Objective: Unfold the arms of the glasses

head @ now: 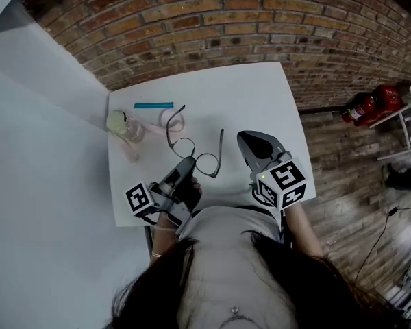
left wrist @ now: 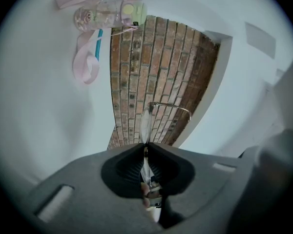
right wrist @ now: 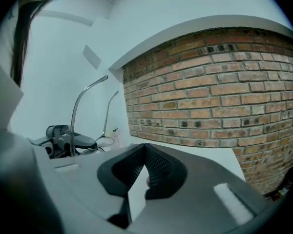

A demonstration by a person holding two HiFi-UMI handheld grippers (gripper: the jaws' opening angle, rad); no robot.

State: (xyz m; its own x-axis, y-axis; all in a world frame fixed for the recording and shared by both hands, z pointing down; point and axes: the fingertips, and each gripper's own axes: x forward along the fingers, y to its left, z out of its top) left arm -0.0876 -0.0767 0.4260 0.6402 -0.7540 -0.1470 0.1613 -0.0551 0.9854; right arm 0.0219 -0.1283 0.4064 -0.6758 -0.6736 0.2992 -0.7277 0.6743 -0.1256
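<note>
Thin dark-framed glasses [head: 195,155] rest on the white table [head: 260,94], and both arms point away toward the brick wall. My left gripper [head: 188,163] is shut on the frame at the near lens. In the left gripper view a lens edge [left wrist: 145,125] and one arm run out from between the closed jaws of the left gripper [left wrist: 145,146]. My right gripper [head: 246,139] rests on the table just right of the glasses, shut and holding nothing. The right gripper view looks past the right gripper [right wrist: 145,149] to the glasses [right wrist: 77,108], whose arms stand up at its left.
A clear bottle with a green lid [head: 125,126] and a pink strap [head: 174,120] lies at the table's left, and a teal stick [head: 153,105] lies behind it. A brick wall [head: 246,19] backs the table. A red extinguisher [head: 370,105] lies on the floor to the right.
</note>
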